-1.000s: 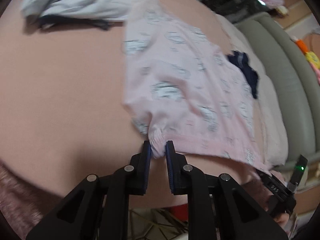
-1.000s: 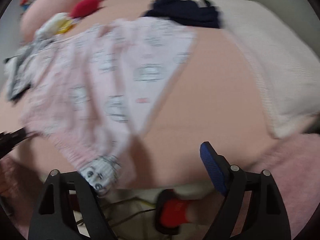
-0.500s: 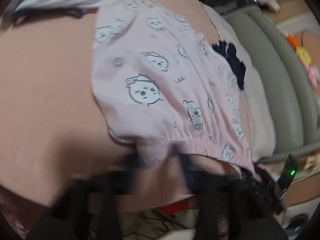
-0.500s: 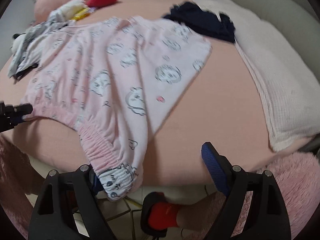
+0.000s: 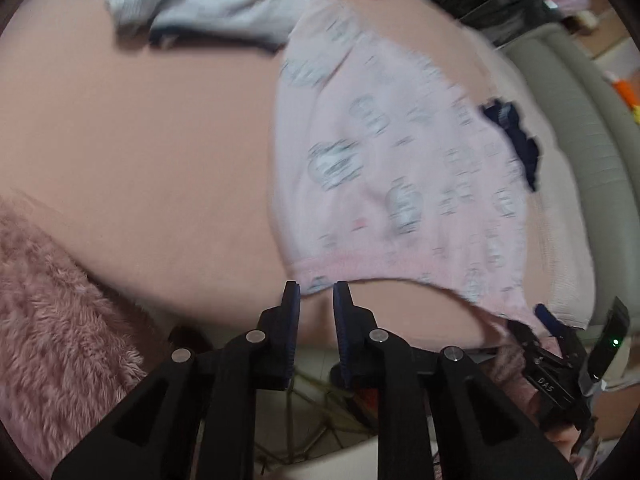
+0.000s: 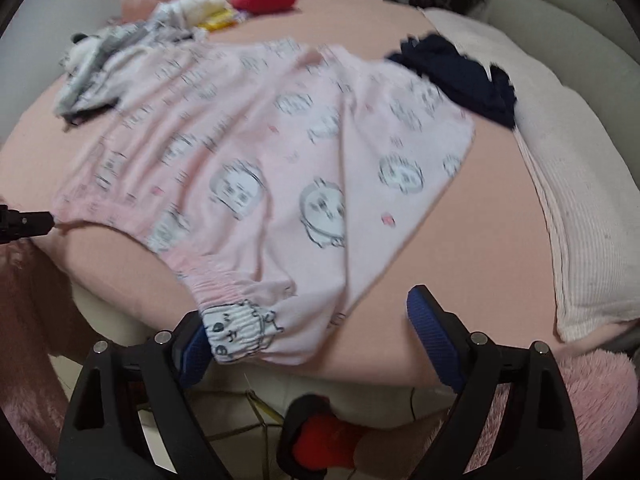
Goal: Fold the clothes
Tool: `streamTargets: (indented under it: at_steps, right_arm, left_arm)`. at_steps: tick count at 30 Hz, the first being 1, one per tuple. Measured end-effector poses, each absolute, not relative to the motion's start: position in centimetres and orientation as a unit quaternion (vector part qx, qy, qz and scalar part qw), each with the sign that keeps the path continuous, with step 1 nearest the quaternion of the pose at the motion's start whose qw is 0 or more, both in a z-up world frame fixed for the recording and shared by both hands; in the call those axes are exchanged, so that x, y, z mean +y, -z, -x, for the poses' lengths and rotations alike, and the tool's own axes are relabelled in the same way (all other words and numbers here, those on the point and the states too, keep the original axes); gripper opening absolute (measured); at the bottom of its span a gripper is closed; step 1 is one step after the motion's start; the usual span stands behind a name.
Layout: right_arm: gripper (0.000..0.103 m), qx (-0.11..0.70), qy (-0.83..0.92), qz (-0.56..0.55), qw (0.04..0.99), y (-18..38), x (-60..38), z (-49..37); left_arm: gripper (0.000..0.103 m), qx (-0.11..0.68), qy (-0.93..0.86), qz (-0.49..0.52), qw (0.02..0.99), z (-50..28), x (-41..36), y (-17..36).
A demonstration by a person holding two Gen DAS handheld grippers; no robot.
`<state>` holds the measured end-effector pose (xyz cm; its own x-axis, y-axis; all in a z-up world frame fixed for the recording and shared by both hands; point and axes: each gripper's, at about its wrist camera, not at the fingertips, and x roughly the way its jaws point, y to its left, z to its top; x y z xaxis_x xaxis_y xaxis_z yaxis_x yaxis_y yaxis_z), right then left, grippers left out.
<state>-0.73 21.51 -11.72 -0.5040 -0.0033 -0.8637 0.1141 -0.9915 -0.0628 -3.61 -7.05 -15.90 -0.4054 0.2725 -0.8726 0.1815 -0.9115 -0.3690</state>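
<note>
Pink printed shorts [image 6: 280, 152] spread flat on bed [image 6: 500, 200], waistband nearest, legs toward twelve o'clock. Left gripper [image 5: 316, 296] narrow, opening, empty, waistband corner just beyond. Right gripper [image 6: 308, 328] wide, waistband between, unpinched.

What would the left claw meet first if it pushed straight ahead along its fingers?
Most likely the waistband corner of the pink pyjama shorts, which lies just past the tips of the left claw. Its jaws are opening with no cloth between them. The blur leaves depth unclear.
</note>
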Motion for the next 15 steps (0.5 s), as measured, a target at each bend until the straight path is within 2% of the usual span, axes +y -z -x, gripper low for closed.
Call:
streamTargets:
  at_steps: [2,7,13,15]
  right_arm:
    - [0.09,0.039,0.87,-0.488,0.061,11.1,21.6,0.0]
    - [0.09,0.008,0.873,-0.478,0.095,10.2,21.4,-0.9]
    - [0.089,-0.095,0.875,-0.472,0.048,9.8,25.8,-0.6]
    - [0.086,-0.143,0.855,-0.498,0.039,10.7,27.9,0.1]
  left_arm:
    - [0.039,-0.189,-0.83,0.524,0.031,3.8,-6.4,14.6]
    - [0.039,-0.222,-0.807,0.545,0.042,4.8,-8.0,16.8]
    - [0.038,-0.276,-0.792,0.544,0.018,3.7,-10.2,18.3]
    - [0.038,-0.294,-0.788,0.54,0.018,3.6,-10.7,18.6]
